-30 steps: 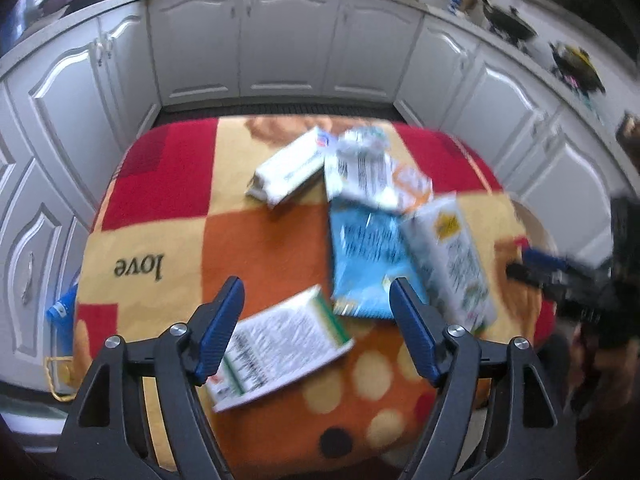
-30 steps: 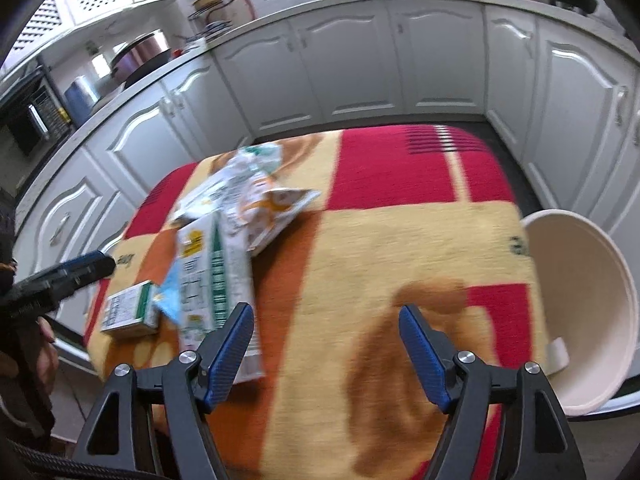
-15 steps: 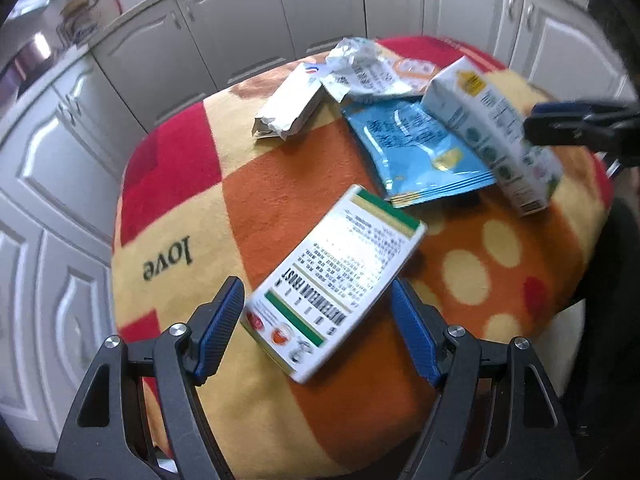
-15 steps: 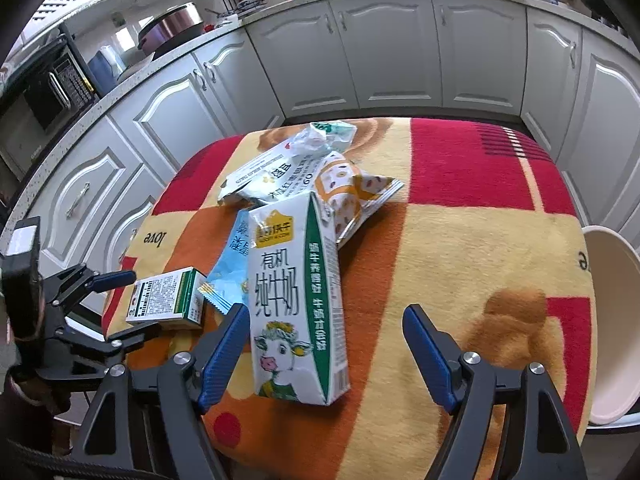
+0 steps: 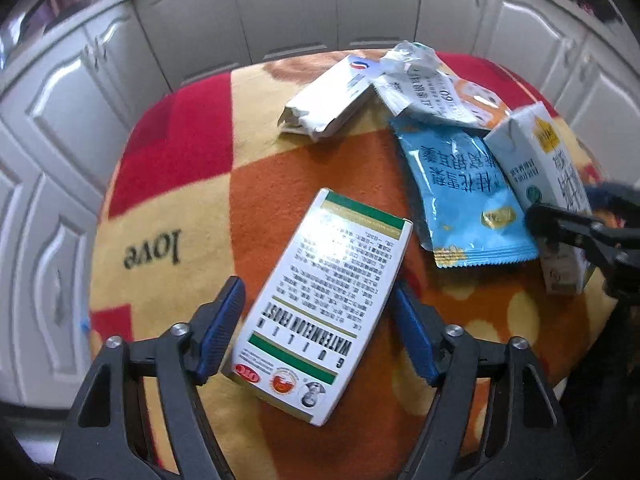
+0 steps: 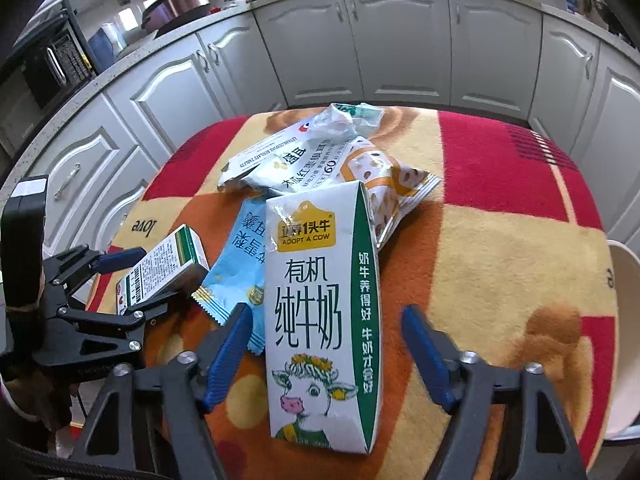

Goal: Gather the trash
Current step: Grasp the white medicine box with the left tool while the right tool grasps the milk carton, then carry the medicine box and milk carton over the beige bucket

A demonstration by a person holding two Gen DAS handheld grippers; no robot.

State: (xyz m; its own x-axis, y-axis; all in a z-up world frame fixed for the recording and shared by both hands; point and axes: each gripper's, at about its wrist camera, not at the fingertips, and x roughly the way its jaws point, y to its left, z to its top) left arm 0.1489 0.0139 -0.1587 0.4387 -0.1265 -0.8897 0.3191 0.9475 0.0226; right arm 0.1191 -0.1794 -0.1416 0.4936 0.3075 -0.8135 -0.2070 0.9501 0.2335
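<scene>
Between each gripper's spread jaws, trash: box (image 5: 320, 300), milk carton (image 6: 324, 316).

Cloth (image 5: 192, 184): red, yellow, orange checks, pale dots, dark "love" lettering. Box (image 5: 324, 304): white, green and gold bands, black print. Packet (image 5: 464, 192): light blue. Milk carton (image 6: 320, 312): white, green side, cartoon cow. Cabinets (image 6: 392, 40): white.

On the table (image 6: 500, 248), the snack packet (image 6: 236, 276) is found just left of the milk carton (image 6: 320, 320), the medicine box (image 6: 164, 268) farther left, 2 wrappers (image 6: 304, 156) behind.
</scene>
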